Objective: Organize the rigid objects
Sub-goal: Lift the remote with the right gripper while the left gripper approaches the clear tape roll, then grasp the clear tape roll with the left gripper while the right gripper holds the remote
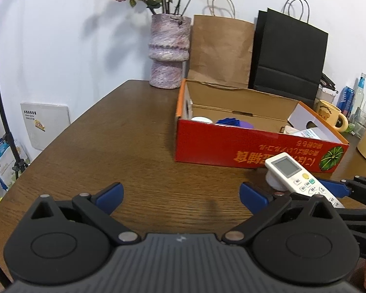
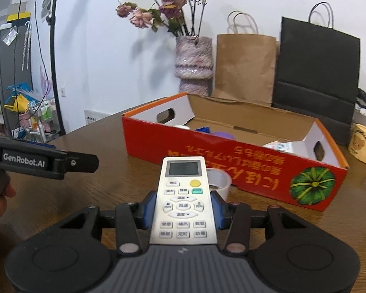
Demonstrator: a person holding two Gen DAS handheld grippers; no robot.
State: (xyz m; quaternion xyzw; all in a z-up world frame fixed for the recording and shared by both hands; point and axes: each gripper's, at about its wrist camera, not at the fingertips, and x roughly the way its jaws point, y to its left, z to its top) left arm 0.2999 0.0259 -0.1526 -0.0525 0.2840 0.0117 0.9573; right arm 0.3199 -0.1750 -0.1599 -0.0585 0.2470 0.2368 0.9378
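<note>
My right gripper (image 2: pixel 183 210) is shut on a white remote control (image 2: pixel 183 200), its blue pads pressing both sides, holding it just above the wooden table in front of the red cardboard box (image 2: pixel 231 168). The remote also shows in the left wrist view (image 1: pixel 297 175), with the right gripper (image 1: pixel 334 190) around it. A roll of clear tape (image 2: pixel 219 180) lies on the table under the remote's tip. The box (image 1: pixel 244 146) holds a white item, a blue and purple item and small cartons. My left gripper (image 1: pixel 181 194) is open and empty over the table, left of the remote.
A purple vase with dried flowers (image 1: pixel 169 51), a brown paper bag (image 1: pixel 219 51) and a black paper bag (image 1: pixel 290 56) stand behind the box. A yellow mug (image 1: pixel 329 116) and bottles (image 1: pixel 349 97) sit at the right. The table edge (image 1: pixel 68 131) runs along the left.
</note>
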